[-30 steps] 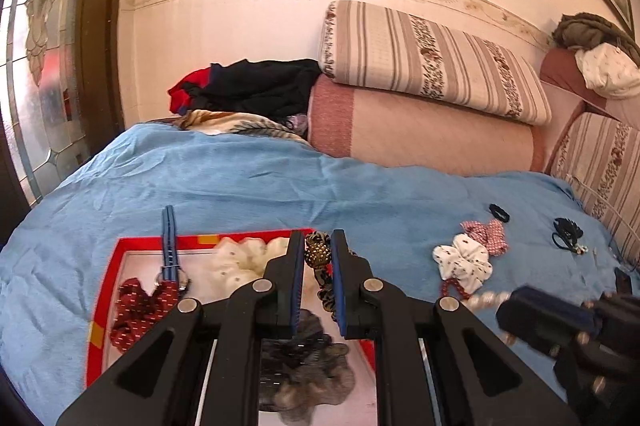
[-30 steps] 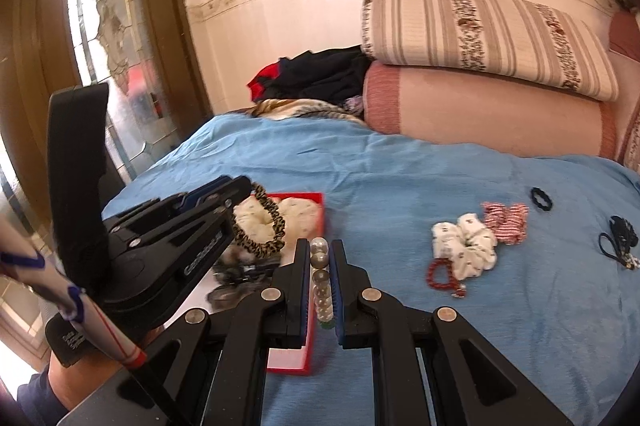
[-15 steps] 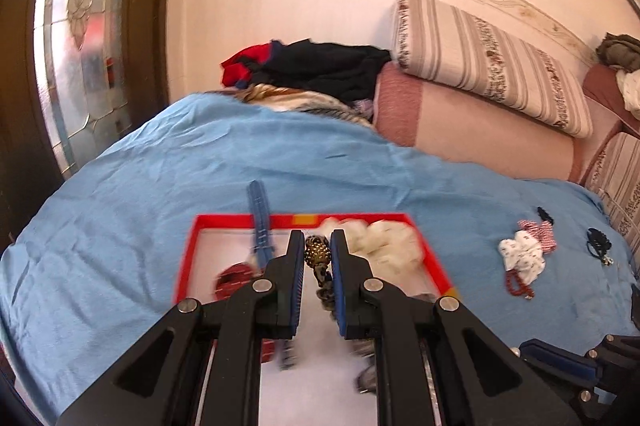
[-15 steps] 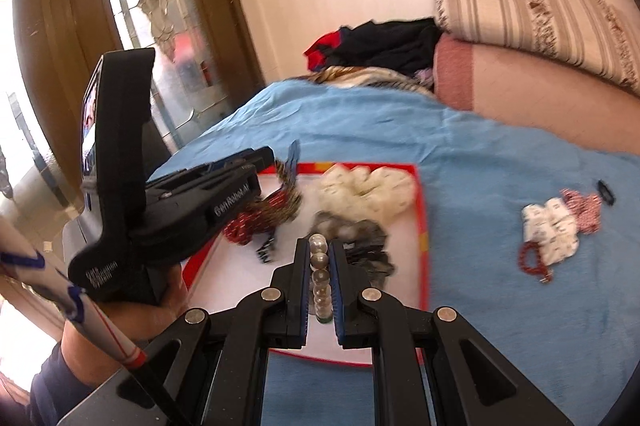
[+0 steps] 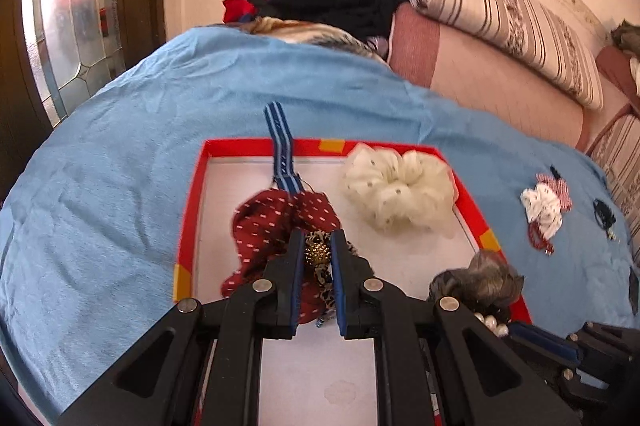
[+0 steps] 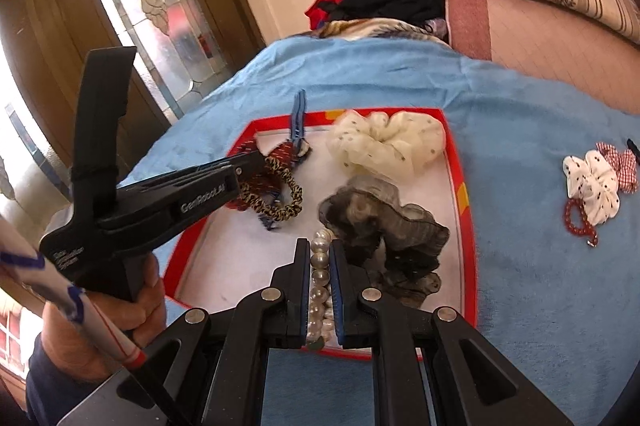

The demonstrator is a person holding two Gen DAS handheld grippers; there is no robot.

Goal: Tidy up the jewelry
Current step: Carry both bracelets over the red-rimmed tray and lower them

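Both grippers are clamping jewelry as I am watching through the wrist cameras. My left gripper [image 5: 316, 252] is pinching a leopard-print hair band [image 6: 276, 196] by its knobbly gold bead [image 5: 317, 253], the loop drooping over the tray [image 5: 188, 226]. My right gripper [image 6: 320, 258] is squeezing a strand of round, glossy pearls [image 6: 319, 282], with its tip just beside a crumpled grey gauze scrunchie [image 6: 384, 222].

That tray is showing a shallow red rim with yellow corner patches and a smooth white floor. Inside it, a puffy cream scrunchie [image 5: 398, 192] with small dots is sitting toward the far right corner, a dark red dotted scrunchie [image 5: 272, 234] is lying under the left gripper, and a flat blue striped strap [image 5: 280, 146] is hanging over the far rim.

Everything is resting on a soft, lightly creased blue blanket [image 5: 120, 166]. Well apart to the right on the blanket, a white dotted scrunchie [image 6: 592, 182] is touching a red checked one [image 6: 618, 164] and a red bead bracelet [image 6: 578, 218]. Behind, a striped bolster [image 5: 504, 14] is lying on a pink cushion [image 5: 480, 78] against a cream wall, with a heap of dark clothes [image 5: 332, 2] beside it and a patterned glass door [image 5: 64, 26] standing at left.

A person's hand [image 6: 136, 302] is gripping the left gripper's black handle.
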